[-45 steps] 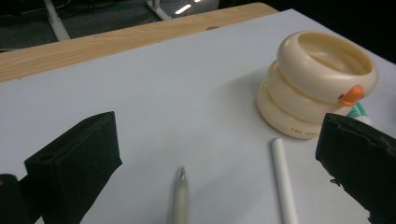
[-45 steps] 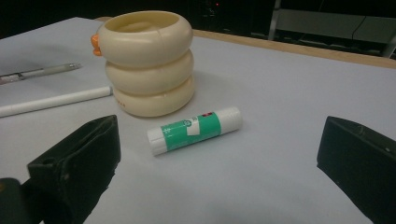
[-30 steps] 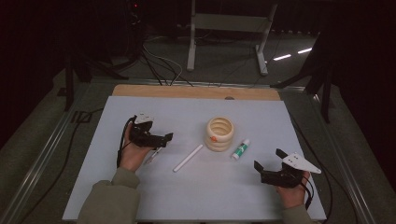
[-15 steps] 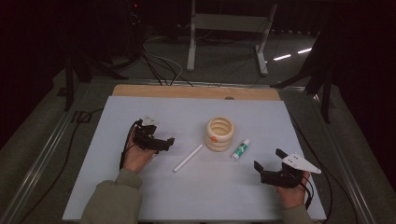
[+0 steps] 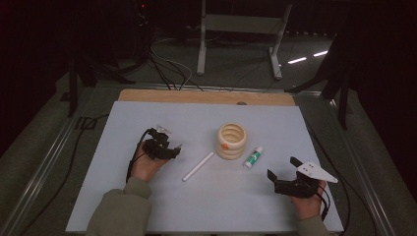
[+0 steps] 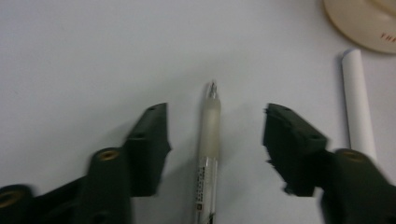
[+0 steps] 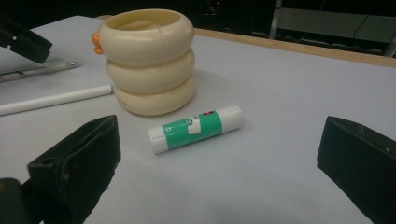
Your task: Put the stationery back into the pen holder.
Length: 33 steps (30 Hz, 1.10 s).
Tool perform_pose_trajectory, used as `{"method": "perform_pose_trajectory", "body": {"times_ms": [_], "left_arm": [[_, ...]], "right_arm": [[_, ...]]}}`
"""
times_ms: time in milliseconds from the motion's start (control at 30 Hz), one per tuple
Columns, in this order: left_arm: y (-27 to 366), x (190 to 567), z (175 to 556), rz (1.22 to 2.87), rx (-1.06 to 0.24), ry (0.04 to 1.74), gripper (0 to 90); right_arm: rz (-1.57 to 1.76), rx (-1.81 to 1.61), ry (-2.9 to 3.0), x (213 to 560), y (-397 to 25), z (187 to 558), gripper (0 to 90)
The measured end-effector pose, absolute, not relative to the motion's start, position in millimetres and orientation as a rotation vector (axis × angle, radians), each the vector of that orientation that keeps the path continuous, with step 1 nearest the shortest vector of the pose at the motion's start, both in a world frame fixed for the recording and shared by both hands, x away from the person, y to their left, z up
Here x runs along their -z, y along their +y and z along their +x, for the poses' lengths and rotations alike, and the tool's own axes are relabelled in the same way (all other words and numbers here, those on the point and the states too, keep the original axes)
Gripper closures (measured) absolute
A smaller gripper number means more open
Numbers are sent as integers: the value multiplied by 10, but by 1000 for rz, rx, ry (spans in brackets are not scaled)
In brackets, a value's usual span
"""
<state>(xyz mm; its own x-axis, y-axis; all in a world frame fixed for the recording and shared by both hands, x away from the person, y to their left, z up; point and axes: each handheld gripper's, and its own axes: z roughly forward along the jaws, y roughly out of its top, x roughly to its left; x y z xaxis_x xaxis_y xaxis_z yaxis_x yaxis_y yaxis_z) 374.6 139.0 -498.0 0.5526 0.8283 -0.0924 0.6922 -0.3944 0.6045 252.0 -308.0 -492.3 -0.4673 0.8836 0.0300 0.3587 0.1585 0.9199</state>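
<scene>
Both jaws of left tool (image 6: 215, 140) straddle pen (image 6: 208, 154).

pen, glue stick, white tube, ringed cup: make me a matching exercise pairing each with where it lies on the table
Things:
1. pen
2. glue stick
3. white tube
4. ringed cup

Places:
A. stands upright, cream, near the table's middle
B. lies between the open jaws of the left hand-held gripper
C. lies right of the cup, ahead of the right hand-held gripper
D. lies slanted between the pen and the cup

Pairs: 1-B, 2-C, 3-D, 4-A
</scene>
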Motion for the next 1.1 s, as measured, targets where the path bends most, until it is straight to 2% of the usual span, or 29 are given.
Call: {"method": "perform_pose_trajectory", "body": {"times_ms": [133,333,567,1100], "left_arm": [[1354,5014,3755,2227,-289,1218,592],[1327,5081,3780,2257,-284,1240,662],[1328,5112,3773,2270,-317,1240,786],[1370,5095,3782,2231,-283,1230,805]], "right_arm": [[1176,-1288,1912,4925,-3080,2522,0],[1178,-1286,1911,4924,-3082,2520,0],[1177,-1284,1912,4927,-3081,2522,0],[1180,-1281,1915,4931,-3081,2525,0]]}}
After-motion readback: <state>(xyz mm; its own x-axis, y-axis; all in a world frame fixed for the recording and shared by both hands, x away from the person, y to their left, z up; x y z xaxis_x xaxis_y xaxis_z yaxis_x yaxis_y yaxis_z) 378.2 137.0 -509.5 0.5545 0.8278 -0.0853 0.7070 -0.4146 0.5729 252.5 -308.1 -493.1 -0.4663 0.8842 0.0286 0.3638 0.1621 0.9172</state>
